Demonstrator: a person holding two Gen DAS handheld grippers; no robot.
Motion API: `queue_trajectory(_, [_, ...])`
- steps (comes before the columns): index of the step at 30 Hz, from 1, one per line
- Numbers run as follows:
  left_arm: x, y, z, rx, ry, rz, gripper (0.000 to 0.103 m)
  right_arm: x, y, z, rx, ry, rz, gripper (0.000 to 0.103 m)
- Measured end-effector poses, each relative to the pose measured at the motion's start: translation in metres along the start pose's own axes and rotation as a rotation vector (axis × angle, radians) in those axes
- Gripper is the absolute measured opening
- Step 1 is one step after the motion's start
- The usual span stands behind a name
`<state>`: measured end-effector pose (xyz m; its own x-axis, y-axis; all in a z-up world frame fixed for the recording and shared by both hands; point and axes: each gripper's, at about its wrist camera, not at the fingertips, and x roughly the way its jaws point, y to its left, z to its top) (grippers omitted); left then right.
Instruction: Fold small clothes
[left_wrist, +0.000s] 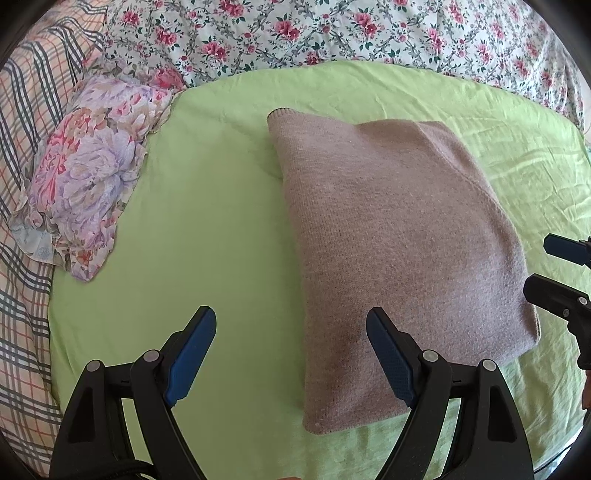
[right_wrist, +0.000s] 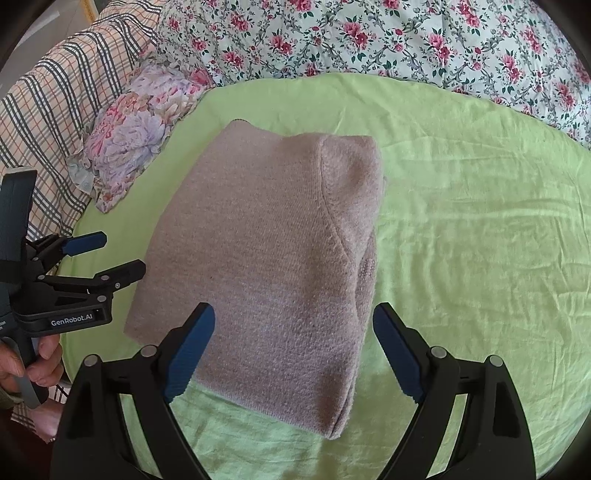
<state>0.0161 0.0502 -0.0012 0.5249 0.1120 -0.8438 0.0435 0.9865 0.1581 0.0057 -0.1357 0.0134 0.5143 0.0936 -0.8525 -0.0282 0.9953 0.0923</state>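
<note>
Sweater (left_wrist: 399, 251) lies folded on the green sheet (left_wrist: 207, 206); both grippers' fingers apart, empty; only the right view shows a hand (right_wrist: 33, 363).

A green sheet (left_wrist: 207, 206) covers the near and middle ground, creased at the right. Far behind it lies a rose-print quilt (left_wrist: 332, 33) — white with pink flowers. At the left, a plaid cover (right_wrist: 55, 96), and on its edge a floral pillow (left_wrist: 88, 177).

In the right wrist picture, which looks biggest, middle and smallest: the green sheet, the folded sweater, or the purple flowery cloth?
1. Green sheet, biggest.
2. Folded sweater.
3. Purple flowery cloth, smallest, though it lies farther from the camera, which shrinks it a bit.
</note>
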Motion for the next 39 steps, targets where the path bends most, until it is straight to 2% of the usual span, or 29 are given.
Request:
queue_trajectory(13, [-0.006,-0.01,-0.003,0.037,-0.019,-0.021,0.084,0.001,-0.002,-0.002,0.027,-0.006,-0.004,0.088])
queue_trajectory(39, [-0.012,-0.005,-0.001,0.002,-0.046,-0.042,0.085,0.001,0.008,-0.001,0.018,-0.025,0.008,0.088])
